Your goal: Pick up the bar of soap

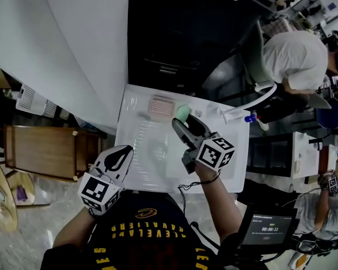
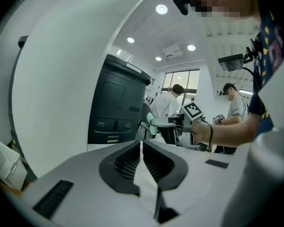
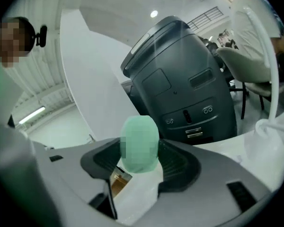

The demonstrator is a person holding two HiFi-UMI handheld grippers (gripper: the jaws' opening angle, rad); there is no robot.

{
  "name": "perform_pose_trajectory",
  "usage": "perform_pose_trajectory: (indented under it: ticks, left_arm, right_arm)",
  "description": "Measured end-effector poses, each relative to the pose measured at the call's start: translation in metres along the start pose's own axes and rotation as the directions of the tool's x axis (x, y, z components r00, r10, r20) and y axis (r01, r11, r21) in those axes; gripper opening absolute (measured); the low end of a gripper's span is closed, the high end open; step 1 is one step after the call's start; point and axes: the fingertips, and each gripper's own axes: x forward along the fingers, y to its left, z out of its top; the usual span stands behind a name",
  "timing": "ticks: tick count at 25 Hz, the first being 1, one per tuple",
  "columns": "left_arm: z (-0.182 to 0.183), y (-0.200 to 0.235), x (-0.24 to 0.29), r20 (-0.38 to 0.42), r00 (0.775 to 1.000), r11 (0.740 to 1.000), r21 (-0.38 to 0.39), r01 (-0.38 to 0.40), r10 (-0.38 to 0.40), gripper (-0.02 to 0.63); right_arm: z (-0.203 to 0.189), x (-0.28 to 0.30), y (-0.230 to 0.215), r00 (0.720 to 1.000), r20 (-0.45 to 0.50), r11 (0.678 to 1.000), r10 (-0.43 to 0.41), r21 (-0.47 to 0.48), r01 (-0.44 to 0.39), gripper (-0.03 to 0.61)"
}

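Showing only its upper end in the head view, the pale green oval bar of soap [image 1: 182, 112] is pinched between the jaws of the right gripper [image 1: 185, 125], held above the white table [image 1: 136, 167] at centre frame. In the right gripper view the soap [image 3: 139, 143] fills the gap, its lower end hidden by the jaws. The left gripper [image 1: 119, 160], lower left, has its jaws drawn together on nothing. A pink ribbed soap dish [image 1: 161, 107] lies upper centre. The black shirt [image 1: 146, 249] reads "CLEVELAND CAVALIERS" upside down. The digits on the small screen [image 1: 265, 229] are too small to read.
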Motion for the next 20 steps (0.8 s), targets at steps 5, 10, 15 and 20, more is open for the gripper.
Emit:
perform_pose_trajectory:
  ticks: [5, 10, 15, 20]
  left_arm:
    - [0.011, -0.010, 0.005, 0.009, 0.999, 0.999, 0.015, 0.048, -0.049, 0.025]
    - [0.018, -0.019, 0.011, 0.018, 0.995, 0.995, 0.033, 0.097, -0.098, 0.025]
    - [0.023, -0.026, 0.021, 0.021, 0.991, 0.990, 0.035, 0.134, -0.135, 0.025]
    - [0.023, -0.033, 0.028, 0.024, 0.986, 0.987, 0.018, 0.162, -0.162, 0.025]
  right_arm:
    - [0.004, -0.025, 0.031, 0.993, 0.109, 0.987, 0.040, 0.149, -0.056, 0.259]
    - [0.006, -0.047, 0.054, 0.982, 0.184, 0.963, 0.044, 0.254, -0.091, 0.259]
    - [0.001, -0.056, 0.070, 0.975, 0.214, 0.950, 0.058, 0.289, -0.120, 0.259]
    - [-0.008, -0.059, 0.086, 0.969, 0.232, 0.935, 0.086, 0.316, -0.159, 0.259]
